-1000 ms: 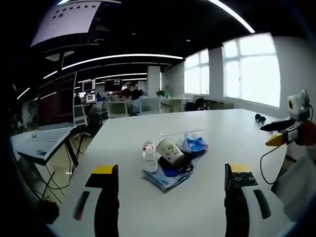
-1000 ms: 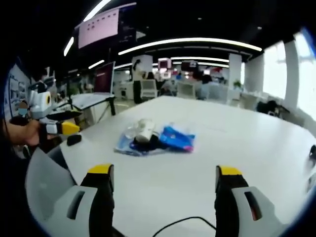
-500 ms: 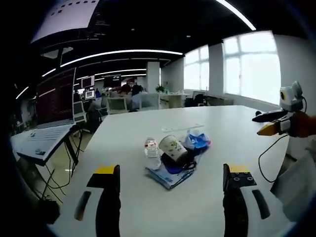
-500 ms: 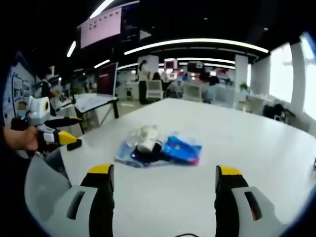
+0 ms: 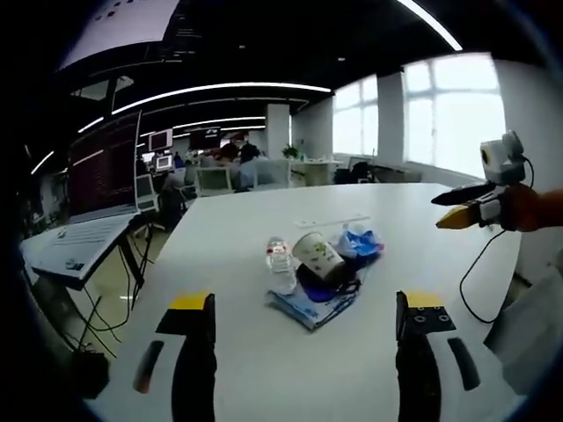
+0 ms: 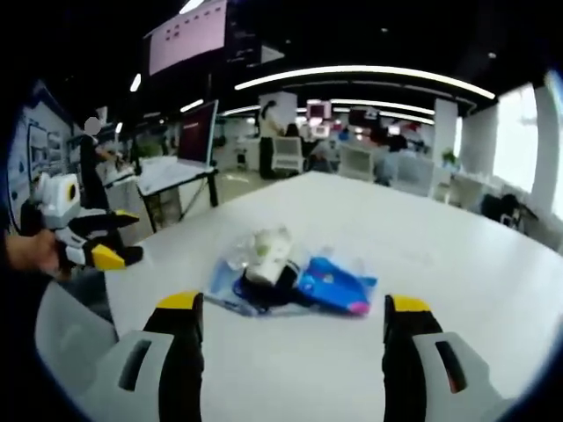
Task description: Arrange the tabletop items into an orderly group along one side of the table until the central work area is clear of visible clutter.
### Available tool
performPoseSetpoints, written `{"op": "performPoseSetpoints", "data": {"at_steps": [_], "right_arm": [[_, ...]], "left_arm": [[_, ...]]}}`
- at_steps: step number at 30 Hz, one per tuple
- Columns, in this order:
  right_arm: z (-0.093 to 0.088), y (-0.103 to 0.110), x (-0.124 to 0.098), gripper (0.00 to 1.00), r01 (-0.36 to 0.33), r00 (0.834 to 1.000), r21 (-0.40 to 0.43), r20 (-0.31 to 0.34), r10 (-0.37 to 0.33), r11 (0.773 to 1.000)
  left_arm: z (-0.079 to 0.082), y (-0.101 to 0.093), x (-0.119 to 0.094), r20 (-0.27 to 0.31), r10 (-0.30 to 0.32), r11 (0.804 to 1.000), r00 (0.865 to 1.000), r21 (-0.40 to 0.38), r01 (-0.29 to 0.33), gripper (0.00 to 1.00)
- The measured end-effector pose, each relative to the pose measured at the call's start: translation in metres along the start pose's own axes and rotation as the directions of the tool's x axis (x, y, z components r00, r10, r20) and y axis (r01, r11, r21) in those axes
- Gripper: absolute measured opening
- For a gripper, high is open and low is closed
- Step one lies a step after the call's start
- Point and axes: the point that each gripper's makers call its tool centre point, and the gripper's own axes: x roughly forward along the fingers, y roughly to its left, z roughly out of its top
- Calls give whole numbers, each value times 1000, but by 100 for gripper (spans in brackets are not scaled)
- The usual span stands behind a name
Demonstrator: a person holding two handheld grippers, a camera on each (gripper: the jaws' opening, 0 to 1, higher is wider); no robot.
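Note:
A small pile lies in the middle of the white table [image 5: 246,229]: a paper cup [image 5: 318,257] on its side, a clear water bottle [image 5: 281,264], a blue packet [image 5: 358,245] and a bluish booklet [image 5: 310,305] under them. My left gripper [image 5: 304,308] stands open a short way before the pile, nothing between its jaws. From the other side, the cup [image 6: 268,253], the blue packet [image 6: 332,285] and the booklet [image 6: 227,290] lie ahead of my right gripper [image 6: 292,308], which is open too. The right gripper [image 5: 471,204] is at the right edge of the left gripper view, the left gripper [image 6: 88,244] at the left edge of the right gripper view.
A thin white strip [image 5: 330,221] lies on the table beyond the pile. A black cable [image 5: 475,272] hangs near the table's right edge. An open laptop [image 5: 84,211] stands on a side stand to the left. Office desks and chairs fill the background.
Both views have closed in a little on the pile. In the left gripper view the pile has slid slightly right and the other gripper has risen. Both grippers stay open.

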Motion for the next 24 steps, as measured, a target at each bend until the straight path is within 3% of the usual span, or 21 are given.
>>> {"op": "performPoseSetpoints", "data": {"at_steps": [15, 24], "right_arm": [[27, -23, 44, 82, 11, 1000, 47, 2, -11, 999], [22, -10, 69, 82, -24, 999, 29, -46, 26, 999]], "left_arm": [[-13, 23, -2, -38, 47, 999, 998, 7, -47, 81], [-23, 25, 0, -76, 57, 998, 996, 41, -54, 79]]}}
